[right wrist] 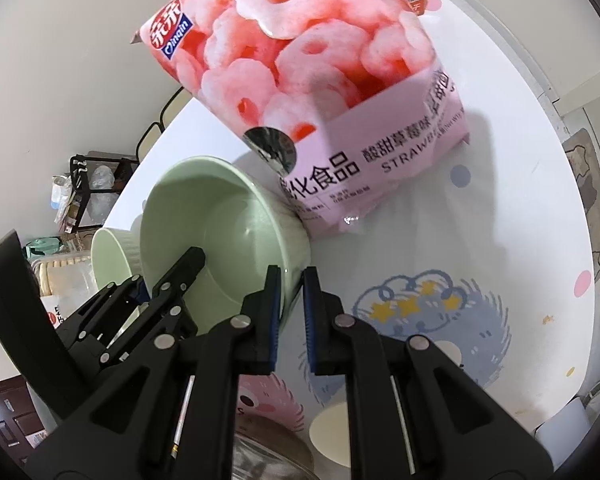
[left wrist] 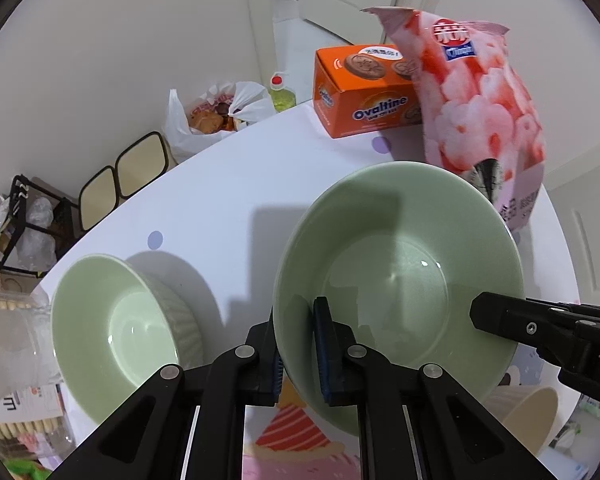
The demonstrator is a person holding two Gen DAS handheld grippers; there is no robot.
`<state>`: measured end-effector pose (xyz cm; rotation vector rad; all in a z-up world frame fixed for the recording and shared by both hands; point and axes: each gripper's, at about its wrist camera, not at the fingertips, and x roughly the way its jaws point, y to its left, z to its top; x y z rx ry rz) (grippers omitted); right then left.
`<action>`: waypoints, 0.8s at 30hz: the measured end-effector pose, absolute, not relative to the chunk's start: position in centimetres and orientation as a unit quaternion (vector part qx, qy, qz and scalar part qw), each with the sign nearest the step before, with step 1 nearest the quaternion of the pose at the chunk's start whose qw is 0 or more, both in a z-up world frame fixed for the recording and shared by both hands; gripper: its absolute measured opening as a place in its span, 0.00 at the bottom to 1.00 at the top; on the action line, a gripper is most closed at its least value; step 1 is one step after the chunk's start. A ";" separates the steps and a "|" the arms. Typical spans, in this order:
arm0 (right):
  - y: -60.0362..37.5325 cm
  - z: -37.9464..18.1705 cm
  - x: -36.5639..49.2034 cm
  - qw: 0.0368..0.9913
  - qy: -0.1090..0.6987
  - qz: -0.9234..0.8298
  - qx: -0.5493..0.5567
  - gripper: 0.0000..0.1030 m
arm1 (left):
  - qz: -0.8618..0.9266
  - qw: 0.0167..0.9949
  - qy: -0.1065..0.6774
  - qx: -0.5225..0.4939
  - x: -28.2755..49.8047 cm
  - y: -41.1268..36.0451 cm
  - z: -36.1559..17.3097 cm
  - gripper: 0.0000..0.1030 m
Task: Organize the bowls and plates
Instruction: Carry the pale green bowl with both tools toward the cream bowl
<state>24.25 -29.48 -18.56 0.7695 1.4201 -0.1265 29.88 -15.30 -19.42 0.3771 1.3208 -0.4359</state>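
Green bowl (left wrist: 396, 276) rim sits, seemingly pinched, between both grippers' fingers (left wrist: 324, 344).

The left tool (left wrist: 298, 350) clamps the near rim of a large green bowl (left wrist: 396, 280), one finger inside and one outside. The right tool (left wrist: 500, 320) reaches into that bowl from the right. A second green bowl (left wrist: 112, 332) sits just left on the desk (left wrist: 220, 184), with an orange Ovaltine box (left wrist: 364, 92) and a pink snack bag (left wrist: 480, 96) behind.
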 end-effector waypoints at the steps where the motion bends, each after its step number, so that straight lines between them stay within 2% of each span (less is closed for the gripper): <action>1: -29.5 -18.5 24.1 0.690 0.635 -0.055 0.343 0.12 | -0.199 0.752 0.604 0.172 29.7 -15.3 -19.3 0.12; 13: -29.3 -17.4 21.3 0.702 0.629 -0.027 0.333 0.13 | -0.182 0.760 0.603 0.160 25.8 -14.4 -17.4 0.11; 24: -28.9 -13.4 17.5 0.729 0.612 -0.011 0.307 0.13 | -0.177 0.781 0.578 0.155 20.3 -14.9 -13.1 0.11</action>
